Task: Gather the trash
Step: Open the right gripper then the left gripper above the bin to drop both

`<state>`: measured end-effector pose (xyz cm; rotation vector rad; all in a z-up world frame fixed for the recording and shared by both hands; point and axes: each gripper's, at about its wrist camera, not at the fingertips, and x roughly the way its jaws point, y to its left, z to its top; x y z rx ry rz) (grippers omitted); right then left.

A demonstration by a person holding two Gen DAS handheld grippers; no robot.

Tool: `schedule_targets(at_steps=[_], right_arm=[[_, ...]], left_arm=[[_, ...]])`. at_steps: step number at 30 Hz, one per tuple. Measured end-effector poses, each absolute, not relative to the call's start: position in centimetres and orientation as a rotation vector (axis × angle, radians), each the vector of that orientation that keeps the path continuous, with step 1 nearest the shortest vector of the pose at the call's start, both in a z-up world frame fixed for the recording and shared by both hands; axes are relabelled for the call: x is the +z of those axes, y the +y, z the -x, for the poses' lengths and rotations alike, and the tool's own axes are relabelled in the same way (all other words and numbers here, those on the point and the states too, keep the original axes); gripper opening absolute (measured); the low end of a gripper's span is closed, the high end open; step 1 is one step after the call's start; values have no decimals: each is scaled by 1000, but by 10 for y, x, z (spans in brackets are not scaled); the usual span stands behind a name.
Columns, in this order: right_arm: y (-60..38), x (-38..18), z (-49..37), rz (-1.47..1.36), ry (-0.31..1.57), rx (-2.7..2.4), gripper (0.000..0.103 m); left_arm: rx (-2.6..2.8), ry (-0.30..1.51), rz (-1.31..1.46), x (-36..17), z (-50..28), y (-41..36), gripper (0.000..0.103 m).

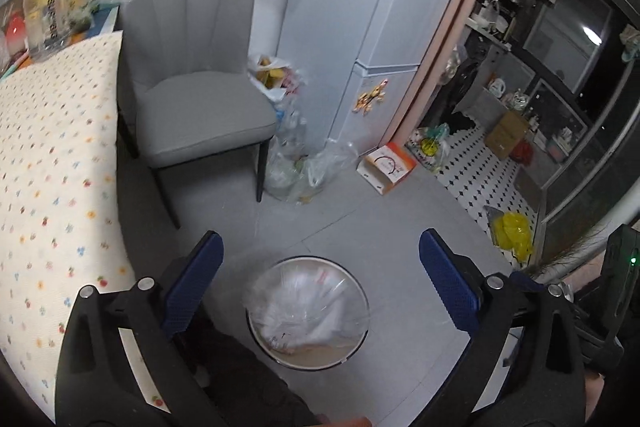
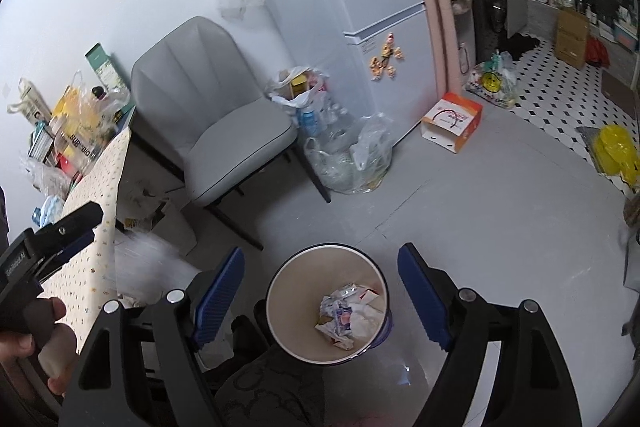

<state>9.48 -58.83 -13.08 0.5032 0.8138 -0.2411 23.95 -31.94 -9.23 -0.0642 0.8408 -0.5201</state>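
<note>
Both grippers, the left gripper (image 1: 320, 267) and right gripper (image 2: 322, 279), hung spread and empty just above the round bin (image 2: 280, 291) holding crumpled wrappers (image 2: 344, 315), while farther off, beside the grey chair (image 2: 224, 123), lay clear bags of bottles (image 2: 348, 159).

Grey chair (image 1: 192, 67), white fridge (image 1: 360, 27), dotted tablecloth (image 1: 52, 155), orange-white box (image 2: 452, 123)
</note>
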Motion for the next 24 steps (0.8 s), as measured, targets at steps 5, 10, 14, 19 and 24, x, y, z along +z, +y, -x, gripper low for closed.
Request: schedule_targets(at_steps=[5,10,14,19,24], right_arm=[[-586,-135,-94,-509,821,-225,78],[-573,-129,-98,-493,818,-190,78],[-562,-119,-98,-481,804,-162,78],[-548,-102,-94,-468,774,-131,82],[-530,-80,-91,-440,746,-116,92]], left_arm=[[-528,844,81,-89,-238,-315,97],[-496,836,104,-83,-234,-293,97],[-463,806,126,-72,-222,-270,97],[-423,774,152,-59,-209,-243,97],[-398,724,167,-40,-193,-220,97]])
